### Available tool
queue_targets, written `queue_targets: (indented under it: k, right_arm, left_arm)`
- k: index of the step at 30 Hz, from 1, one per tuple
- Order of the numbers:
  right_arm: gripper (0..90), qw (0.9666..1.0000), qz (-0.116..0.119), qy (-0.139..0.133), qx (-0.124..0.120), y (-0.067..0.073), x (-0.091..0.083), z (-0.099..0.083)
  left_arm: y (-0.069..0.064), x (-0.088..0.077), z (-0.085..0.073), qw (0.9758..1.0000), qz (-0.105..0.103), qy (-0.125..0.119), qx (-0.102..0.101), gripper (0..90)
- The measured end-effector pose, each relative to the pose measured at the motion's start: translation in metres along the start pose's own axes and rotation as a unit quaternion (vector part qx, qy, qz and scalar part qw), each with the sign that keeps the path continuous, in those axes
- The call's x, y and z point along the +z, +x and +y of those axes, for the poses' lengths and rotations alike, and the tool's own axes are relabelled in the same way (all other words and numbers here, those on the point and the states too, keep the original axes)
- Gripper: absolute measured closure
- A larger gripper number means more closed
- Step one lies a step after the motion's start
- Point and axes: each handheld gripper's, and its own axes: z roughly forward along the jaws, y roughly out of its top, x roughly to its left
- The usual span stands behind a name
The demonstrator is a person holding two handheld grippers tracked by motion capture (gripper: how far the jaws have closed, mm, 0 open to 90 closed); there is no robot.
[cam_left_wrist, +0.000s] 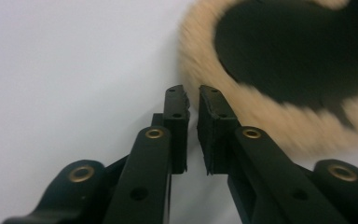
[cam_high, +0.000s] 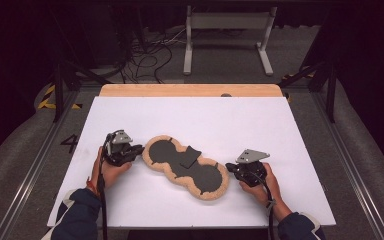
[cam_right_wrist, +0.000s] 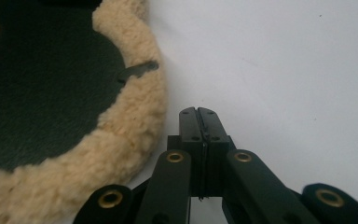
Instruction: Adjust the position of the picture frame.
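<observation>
Left gripper (cam_left_wrist: 192,95) jaws barely apart (nothing between), right gripper (cam_right_wrist: 199,112) jaws together, beside fleece pad (cam_high: 185,167).

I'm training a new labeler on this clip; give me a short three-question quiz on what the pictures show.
1. True or false: the fleece-edged pad lies flat on the white board.
2. Which gripper has its fingers pressed fully together? A) left gripper B) right gripper
3. Fill in: the pad's dark middle is ringed by a ____ fleece border.

Key
1. True.
2. B; the left gripper's fingers stand a narrow gap apart, with nothing between them.
3. Tan.
</observation>
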Motion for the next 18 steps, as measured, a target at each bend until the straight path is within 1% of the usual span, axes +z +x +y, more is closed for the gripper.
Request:
queue_targets:
  k: [1, 2, 3, 4, 5, 6, 7, 8, 10, 12, 13, 14, 15, 16, 17, 18]
  right_arm:
    - [90.0, 1.0000, -0.002, 0.001, -0.001, 0.000, 0.001, 0.001]
    - [90.0, 1.0000, -0.001, 0.002, -0.003, 0.000, 0.003, 0.003]
    - [90.0, 1.0000, 0.001, 0.003, -0.006, 0.001, 0.004, 0.004]
    - [90.0, 1.0000, 0.001, 0.003, -0.006, 0.001, 0.004, 0.004]
    - [90.0, 1.0000, 0.004, 0.003, -0.008, 0.001, 0.004, 0.004]
    - [90.0, 0.9998, 0.014, 0.002, -0.012, 0.002, 0.004, 0.004]
    - [90.0, 0.9996, 0.021, 0.002, -0.017, 0.004, 0.004, 0.005]
    - [90.0, 0.9995, 0.022, 0.004, -0.024, 0.005, 0.005, 0.005]
    - [90.0, 0.9993, 0.025, 0.006, -0.028, 0.006, 0.004, 0.005]
    - [90.0, 0.9990, 0.030, 0.006, -0.034, 0.007, 0.003, 0.005]
    - [90.0, 0.9988, 0.034, 0.005, -0.035, 0.007, 0.002, 0.004]
    - [90.0, 0.9986, 0.036, 0.005, -0.037, 0.007, 0.002, 0.003]
    - [90.0, 0.9984, 0.037, 0.006, -0.043, 0.009, 0.001, 0.003]
    - [90.0, 0.9984, 0.037, 0.006, -0.043, 0.009, 0.001, 0.003]
    - [90.0, 0.9979, 0.040, 0.008, -0.050, 0.010, -0.001, 0.002]
    - [90.0, 0.9976, 0.043, 0.009, -0.053, 0.011, -0.002, 0.002]
  left_arm:
    - [-0.003, -0.003, -0.003, 1.0000, -0.008, 0.000, -0.002, 84.3]
    - [-0.005, -0.006, -0.007, 0.9996, -0.026, 0.001, -0.006, 84.2]
    - [-0.006, -0.008, -0.008, 0.9995, -0.032, -0.002, -0.007, 82.6]
    - [-0.006, -0.008, -0.008, 0.9995, -0.032, -0.002, -0.007, 82.4]
    - [-0.011, -0.007, -0.009, 0.9996, -0.029, -0.002, 0.002, 82.4]
    - [-0.014, -0.005, -0.009, 0.9996, -0.020, 0.010, 0.016, 84.0]
    - [-0.016, -0.003, -0.009, 0.9996, -0.017, 0.015, 0.015, 84.5]
    - [-0.015, -0.003, -0.008, 0.9997, -0.016, 0.014, 0.016, 84.6]
    - [-0.011, 0.000, -0.008, 0.9997, -0.023, 0.008, 0.006, 84.1]
    - [-0.010, 0.002, -0.006, 0.9995, -0.029, 0.007, -0.009, 84.2]
    - [-0.010, 0.004, -0.003, 0.9997, -0.023, 0.007, -0.007, 84.3]
    - [-0.010, 0.006, -0.001, 0.9999, -0.012, 0.008, 0.000, 84.3]
    - [-0.010, 0.009, 0.002, 0.9999, -0.014, 0.009, -0.003, 84.4]
    - [-0.010, 0.009, 0.002, 0.9999, -0.014, 0.009, -0.003, 84.3]
    - [-0.009, 0.011, 0.004, 0.9999, -0.013, 0.010, 0.000, 84.3]
    - [-0.008, 0.013, 0.006, 0.9999, -0.009, 0.009, 0.000, 83.5]
